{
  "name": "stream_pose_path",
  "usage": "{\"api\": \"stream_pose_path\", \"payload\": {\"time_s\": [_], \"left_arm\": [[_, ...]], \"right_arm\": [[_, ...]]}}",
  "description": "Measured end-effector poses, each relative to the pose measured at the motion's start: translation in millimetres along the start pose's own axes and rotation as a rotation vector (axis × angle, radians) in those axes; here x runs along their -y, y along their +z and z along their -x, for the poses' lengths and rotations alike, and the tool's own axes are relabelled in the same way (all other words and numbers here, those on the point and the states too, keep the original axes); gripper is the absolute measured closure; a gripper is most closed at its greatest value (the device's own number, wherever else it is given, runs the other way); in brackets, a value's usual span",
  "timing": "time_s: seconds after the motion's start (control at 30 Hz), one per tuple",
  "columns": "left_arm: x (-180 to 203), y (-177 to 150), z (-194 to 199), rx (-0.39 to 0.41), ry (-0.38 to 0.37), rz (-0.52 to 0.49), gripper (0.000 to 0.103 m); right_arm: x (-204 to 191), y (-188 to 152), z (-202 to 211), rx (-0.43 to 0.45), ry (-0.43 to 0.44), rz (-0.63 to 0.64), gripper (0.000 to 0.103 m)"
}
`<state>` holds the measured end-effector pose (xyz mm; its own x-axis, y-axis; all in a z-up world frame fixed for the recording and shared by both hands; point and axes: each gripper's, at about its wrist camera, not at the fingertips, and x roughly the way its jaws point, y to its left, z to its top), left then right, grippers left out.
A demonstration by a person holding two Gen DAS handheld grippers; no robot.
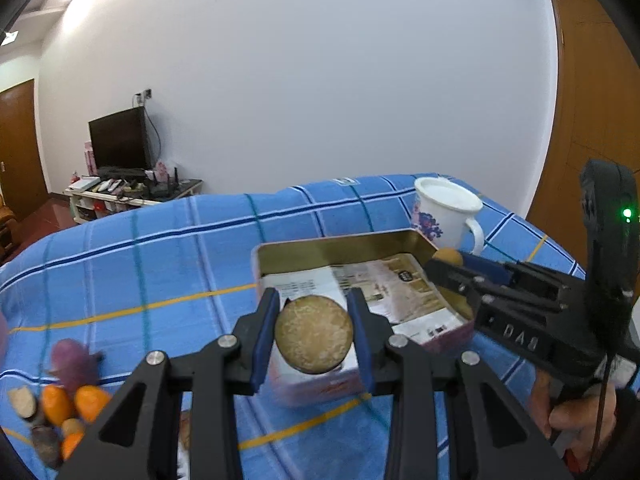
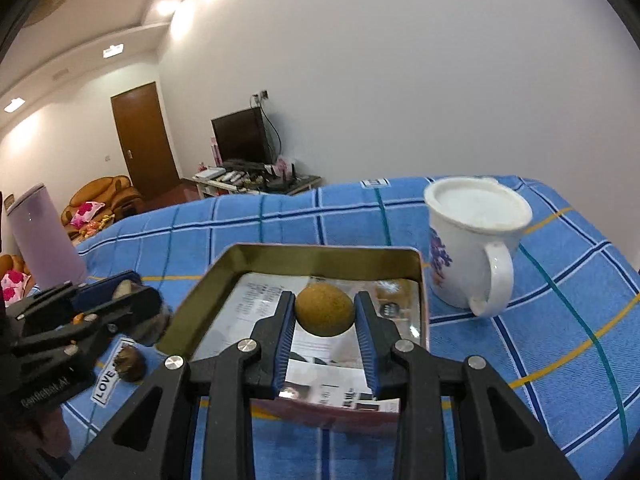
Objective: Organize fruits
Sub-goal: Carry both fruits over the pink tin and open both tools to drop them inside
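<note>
Left gripper (image 1: 314, 336), fingers clamped on a flat round brown fruit (image 1: 313, 334), above the near end of the open tin (image 1: 336, 246); right gripper (image 2: 325, 316), fingers closed on a small round brown fruit (image 2: 325, 310), over the tin's middle. Risks: both grippers crowd one tin and may collide; a high release could bounce fruit over the low wall; the mug (image 2: 472, 248) stands just beside it. Tin holds only printed paper (image 2: 256, 304); mug's contents cannot be told. More fruit (image 1: 60, 396) lies on the blue checked cloth (image 1: 160, 248).
</note>
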<state>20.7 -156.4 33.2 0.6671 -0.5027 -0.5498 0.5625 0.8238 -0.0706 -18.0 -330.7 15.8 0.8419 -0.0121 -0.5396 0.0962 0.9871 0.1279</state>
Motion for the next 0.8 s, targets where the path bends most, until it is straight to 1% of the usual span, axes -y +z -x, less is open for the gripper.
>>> {"api": "stream_pose_path", "payload": {"time_s": [0.1,0.27,0.37,0.47,0.57,0.67,0.8], "left_arm": [[13.0,-0.4,-17.9,-0.03,0.023,-0.007,0.066],[26.4,-5.8,-43.4,-0.08,0.054,-0.009,0.066],[28.5,-7.5,-53.8,-0.104,0.058,0.003,0.066],[29.6,-10.0,-58.8,-0.119,0.072,0.003,0.066],[28.4,-11.3,-64.1,-0.133,0.094,0.008,0.066],[24.6,-12.0,-66.2,-0.147,0.095,0.027,0.066],[25.6,-12.3,-69.8,-0.158,0.107,0.023,0.066]], "right_arm": [[7.0,-1.9,-10.0,-0.043,-0.026,-0.002,0.071],[14.4,-5.9,-19.0,-0.093,-0.017,-0.03,0.071],[11.9,-7.0,-23.8,-0.111,-0.018,-0.024,0.071],[9.9,-9.6,-29.4,-0.133,-0.04,-0.008,0.071],[12.2,-11.9,-35.3,-0.163,-0.033,-0.026,0.071],[11.8,-12.5,-34.3,-0.161,-0.038,-0.018,0.071],[10.9,-13.7,-33.8,-0.159,-0.042,-0.013,0.071]]}}
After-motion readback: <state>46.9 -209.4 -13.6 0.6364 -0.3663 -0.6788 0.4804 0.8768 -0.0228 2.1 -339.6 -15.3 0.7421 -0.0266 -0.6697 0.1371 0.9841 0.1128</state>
